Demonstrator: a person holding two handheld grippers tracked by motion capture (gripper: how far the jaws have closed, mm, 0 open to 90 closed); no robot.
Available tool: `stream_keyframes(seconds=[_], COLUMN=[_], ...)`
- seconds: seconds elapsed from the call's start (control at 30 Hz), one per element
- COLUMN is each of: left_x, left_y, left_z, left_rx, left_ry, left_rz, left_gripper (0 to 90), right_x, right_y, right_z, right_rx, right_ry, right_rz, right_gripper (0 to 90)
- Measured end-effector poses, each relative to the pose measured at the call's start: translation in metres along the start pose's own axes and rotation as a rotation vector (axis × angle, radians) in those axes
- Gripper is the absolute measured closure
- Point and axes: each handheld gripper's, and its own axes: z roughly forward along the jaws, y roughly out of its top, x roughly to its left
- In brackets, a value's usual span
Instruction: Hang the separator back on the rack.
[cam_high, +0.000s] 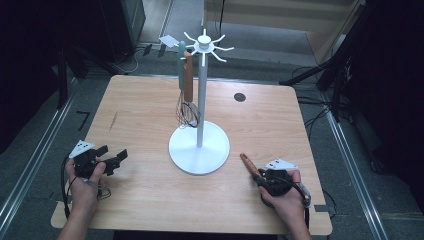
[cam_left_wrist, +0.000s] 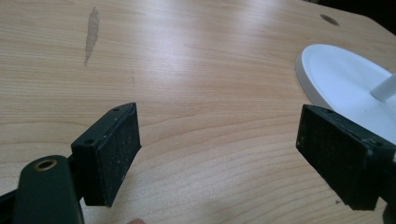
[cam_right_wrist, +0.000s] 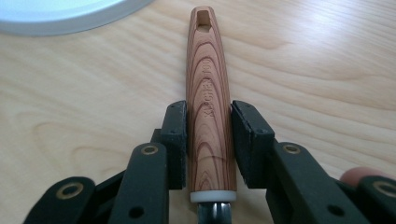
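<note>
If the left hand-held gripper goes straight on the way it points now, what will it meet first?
Probably the white stand base. The left hand-held gripper is open, nothing between its jaws, and points across bare table toward it. In its own view the base sits right of centre, so it might only graze the edge.

Left gripper (cam_high: 116, 158): black jaws spread wide, nothing between, held low in left hand (cam_high: 85, 187). Right gripper (cam_right_wrist: 208, 122): jaws clamped, held in right hand (cam_high: 287, 197).
</note>
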Motion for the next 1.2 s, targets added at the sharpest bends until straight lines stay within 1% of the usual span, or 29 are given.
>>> stream_keyframes(seconds=[0.07,0.17,0.23,0.27,0.3,0.37,0.43,0.57,0.6,0.7,0.73,0.8,0.87,0.93,0.97,1.03,1.07,1.1,1.17,1.2], left_x=[0.001,0.001,0.003,0.003,0.003,0.002,0.002,0.004,0.004,0.003,0.003,0.003,0.004,0.004,0.003,0.003,0.003,0.003,0.003,0.003], left_y=[-0.002,-0.003,-0.005,-0.005,-0.005,-0.006,-0.006,-0.005,-0.005,-0.005,-0.005,-0.005,-0.005,-0.005,-0.005,-0.005,-0.005,-0.005,-0.005,-0.005], left_z=[0.001,0.002,0.003,0.003,0.003,0.003,0.003,0.004,0.004,0.004,0.004,0.004,0.005,0.005,0.005,0.005,0.005,0.005,0.005,0.005], left_rx=[-0.002,-0.002,0.001,0.003,0.002,0.004,0.005,0.006,0.008,0.013,0.014,0.017,0.018,0.020,0.021,0.021,0.022,0.021,0.021,0.022], left_ry=[0.000,0.013,0.012,0.008,0.010,0.010,0.008,0.001,0.000,0.000,-0.001,-0.002,-0.005,-0.005,-0.005,-0.006,-0.007,-0.007,-0.006,-0.006], left_rz=[-0.003,0.008,-0.002,-0.009,-0.008,-0.002,-0.002,-0.013,-0.013,-0.001,0.002,0.002,-0.002,-0.004,-0.005,-0.005,-0.005,-0.007,-0.005,-0.005], left_gripper=[14.2,14.2,14.3,14.3,14.3,14.3,14.3,14.5,14.6,14.6,14.6,14.6,14.6,14.6,14.7,14.7,14.6,14.6,14.6,14.7], right_x=[-0.005,-0.011,-0.014,-0.015,-0.016,-0.017,-0.017,-0.014,-0.014,-0.015,-0.016,-0.018,-0.020,-0.022,-0.021,-0.019,-0.018,-0.018,-0.018,-0.018], right_y=[0.001,0.003,0.004,0.005,0.005,0.006,0.007,0.011,0.013,0.018,0.020,0.025,0.031,0.037,0.040,0.044,0.046,0.047,0.049,0.049], right_z=[0.001,0.002,0.003,0.003,0.004,0.004,0.004,0.002,0.001,0.000,0.000,0.000,-0.001,-0.003,-0.003,-0.001,0.000,0.001,0.002,0.003], right_rx=[-0.001,-0.002,-0.003,-0.004,-0.005,-0.006,-0.011,-0.023,-0.026,-0.029,-0.014,0.003,0.035,0.065,0.084,0.125,0.145,0.151,0.166,0.170], right_ry=[-0.019,-0.059,-0.088,-0.094,-0.093,-0.093,-0.083,-0.082,-0.078,-0.078,-0.073,-0.079,-0.080,-0.051,-0.042,-0.045,-0.047,-0.049,-0.045,-0.040], right_rz=[0.025,0.063,0.090,0.103,0.124,0.138,0.152,0.160,0.153,0.156,0.165,0.164,0.175,0.184,0.178,0.162,0.164,0.162,0.177,0.176], right_gripper=[69.3,69.3,69.3,69.2,69.2,68.6,63.2,60.7,60.0,57.9,58.1,58.7,60.2,60.8,60.5,61.2,61.2,61.3,61.0,60.0])
